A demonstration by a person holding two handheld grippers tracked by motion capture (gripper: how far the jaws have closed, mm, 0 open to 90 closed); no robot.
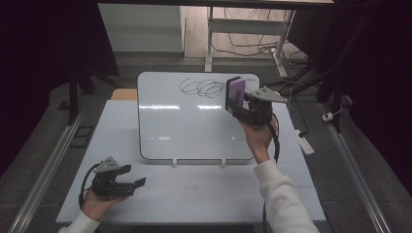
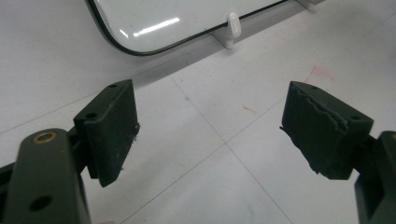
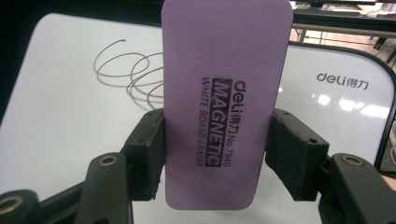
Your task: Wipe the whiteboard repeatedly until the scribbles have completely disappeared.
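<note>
Up by whiteboard (image 1: 194, 121) far edge, eraser (image 1: 236, 93) gripped, table (image 1: 204, 194) open.

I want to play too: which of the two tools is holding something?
The right tool, up over the whiteboard, grips a purple eraser. The left tool, low over the table, is open with nothing between its jaws.

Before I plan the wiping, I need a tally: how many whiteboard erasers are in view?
1. The purple eraser is clamped between the right gripper jaws, held above the whiteboard near the black scribble. None lies on the table.
</note>
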